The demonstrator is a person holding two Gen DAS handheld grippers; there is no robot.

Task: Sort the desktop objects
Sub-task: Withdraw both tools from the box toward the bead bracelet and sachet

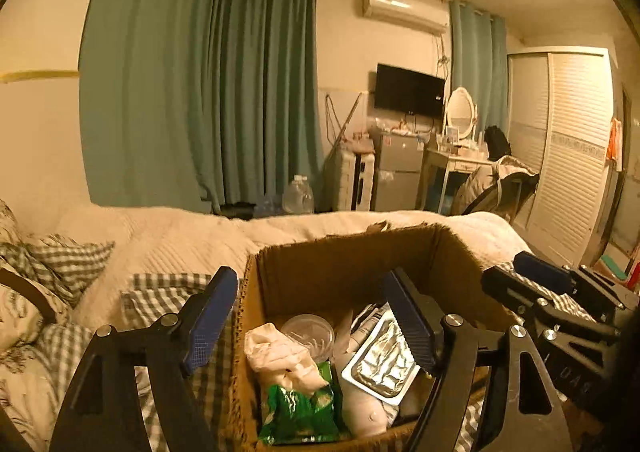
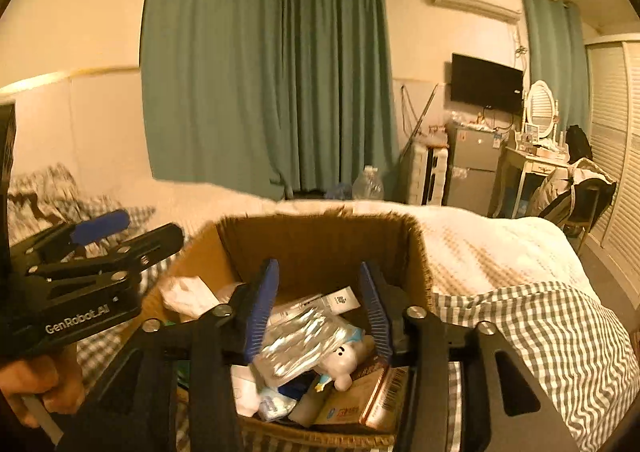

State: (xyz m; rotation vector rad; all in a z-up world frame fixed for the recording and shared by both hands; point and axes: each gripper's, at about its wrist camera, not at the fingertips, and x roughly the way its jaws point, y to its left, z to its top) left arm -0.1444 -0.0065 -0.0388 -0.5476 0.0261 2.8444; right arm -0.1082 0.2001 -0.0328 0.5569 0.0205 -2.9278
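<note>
Left wrist: your left gripper [image 1: 316, 320] gapes empty over the cardboard box [image 1: 352, 252] on the bed [image 1: 180, 232].
Foil packet [image 1: 386, 364]: inside the box, long axis slanting up-right, beside the green bag [image 1: 300, 408].
Right wrist: your right gripper [image 2: 322, 308] stands parted, gripping nothing; foil packet [image 2: 298, 340] below, white figurine [image 2: 344, 366] beside.

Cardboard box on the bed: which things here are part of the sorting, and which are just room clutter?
Job:
- cardboard box
- silver foil pack
- green packet
- clear round lid
- white cartoon figure

Lying about:
- checked bedding
- water bottle
- teal curtains
- television
</note>
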